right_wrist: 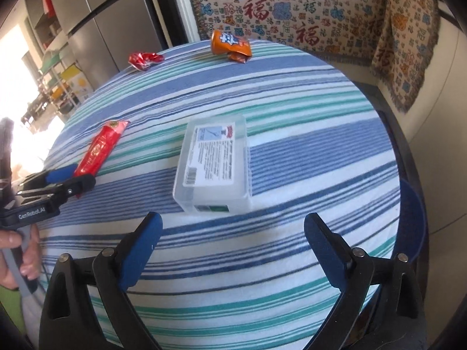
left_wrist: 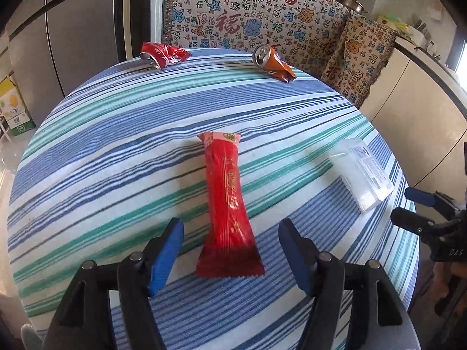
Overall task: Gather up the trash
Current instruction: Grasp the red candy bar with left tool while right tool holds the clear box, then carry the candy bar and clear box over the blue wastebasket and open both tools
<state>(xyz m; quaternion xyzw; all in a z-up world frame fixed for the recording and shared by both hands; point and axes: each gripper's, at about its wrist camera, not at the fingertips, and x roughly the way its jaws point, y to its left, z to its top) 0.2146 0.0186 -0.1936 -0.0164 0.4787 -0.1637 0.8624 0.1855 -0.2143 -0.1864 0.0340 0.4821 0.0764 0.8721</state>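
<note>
Left tongs [left_wrist: 230, 248] spread wide, empty, straddling near end of long red foil snack wrapper [left_wrist: 229, 204]; blue pads either side, neither touching. Placement judged as lining up for a pinch across the wrapper's narrow width.

Wrapper flat on round desk with blue, green and white striped cloth [left_wrist: 116, 151], near its middle. Long axis straight away from left tongs; crimped green-marked end far, serrated end near. In right wrist view, same axis slanted up-right.

Right tongs [right_wrist: 233, 248] likewise wide open, holding nothing, hovering just short of clear rectangular plastic box with printed label [right_wrist: 214, 163]. Box flat, label up, long axis roughly along tongs' line of sight, to right of wrapper. Opening looks just wider than the box, probably chosen for a grasp across its short sides.

Crushed red drinks can [left_wrist: 163, 55] and crushed orange drinks can [left_wrist: 273, 62] at far edge of desk, well apart. Orange can's open top toward left camera.

No bin in view.
</note>
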